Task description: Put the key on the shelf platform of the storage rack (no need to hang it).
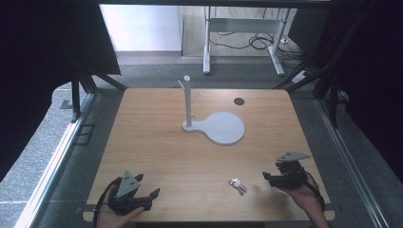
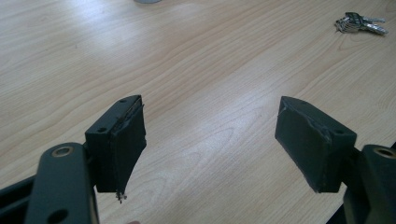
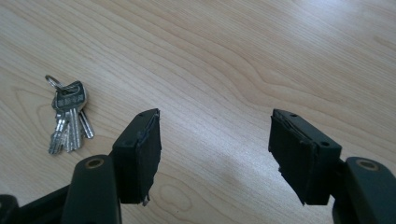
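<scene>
Bunch of keys (image 1: 237,185) flat on table (image 1: 157,142), near edge; long axis runs far-left to near-right, ring at far-left. Right gripper (image 1: 267,176) just right, jaws apart, empty. Left gripper (image 1: 153,194) likewise released.

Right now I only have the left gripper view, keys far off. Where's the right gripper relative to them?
Observer: In the high view the right gripper sits just right of the keys, apart from them.
Operator: Holding anything?
Observer: No, its jaws are open over bare table; the keys lie left of them in its view.
Operator: Anything else on the table?
Observer: A grey stand with pegs on a round base, mid-table.
</scene>
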`<action>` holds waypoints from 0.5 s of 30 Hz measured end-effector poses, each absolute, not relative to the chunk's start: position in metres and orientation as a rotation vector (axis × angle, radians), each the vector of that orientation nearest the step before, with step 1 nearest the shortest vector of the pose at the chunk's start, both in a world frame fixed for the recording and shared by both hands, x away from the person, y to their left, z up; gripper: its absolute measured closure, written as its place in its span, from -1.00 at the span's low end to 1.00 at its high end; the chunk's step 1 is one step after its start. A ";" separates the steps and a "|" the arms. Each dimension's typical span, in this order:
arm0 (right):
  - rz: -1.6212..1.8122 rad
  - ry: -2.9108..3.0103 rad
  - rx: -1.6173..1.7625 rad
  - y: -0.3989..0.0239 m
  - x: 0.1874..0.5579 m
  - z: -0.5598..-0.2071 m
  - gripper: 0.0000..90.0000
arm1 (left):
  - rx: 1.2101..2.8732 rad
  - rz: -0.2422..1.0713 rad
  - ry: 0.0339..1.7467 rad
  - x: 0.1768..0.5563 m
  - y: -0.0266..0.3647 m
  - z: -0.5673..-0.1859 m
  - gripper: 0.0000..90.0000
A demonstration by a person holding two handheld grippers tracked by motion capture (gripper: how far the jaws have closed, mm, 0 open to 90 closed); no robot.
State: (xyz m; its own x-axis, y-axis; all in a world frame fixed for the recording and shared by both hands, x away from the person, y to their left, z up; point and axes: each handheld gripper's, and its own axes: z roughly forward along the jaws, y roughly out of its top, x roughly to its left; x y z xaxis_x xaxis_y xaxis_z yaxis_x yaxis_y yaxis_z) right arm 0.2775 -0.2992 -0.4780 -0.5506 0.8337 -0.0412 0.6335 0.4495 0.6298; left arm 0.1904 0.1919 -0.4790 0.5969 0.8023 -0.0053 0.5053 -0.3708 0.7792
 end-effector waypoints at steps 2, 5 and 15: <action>0.801 2.375 1.239 -0.297 0.278 -0.475 -0.21 | 2.050 0.488 1.033 0.190 0.192 -0.479 -0.45; 0.791 2.391 1.224 -0.294 0.279 -0.470 -0.20 | 2.049 0.489 1.034 0.190 0.192 -0.479 -0.45; 0.751 2.465 1.164 -0.274 0.279 -0.457 -0.18 | 2.047 0.489 1.030 0.189 0.191 -0.478 -0.45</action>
State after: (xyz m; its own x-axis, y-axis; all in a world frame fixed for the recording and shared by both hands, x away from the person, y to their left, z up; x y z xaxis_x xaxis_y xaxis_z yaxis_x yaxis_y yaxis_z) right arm 0.2794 -0.2740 -0.4566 -0.6204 0.7823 -0.0556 0.6185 0.5316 0.5787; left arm 0.1895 0.1915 -0.4781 0.5981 0.8014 -0.0055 0.5024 -0.3697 0.7816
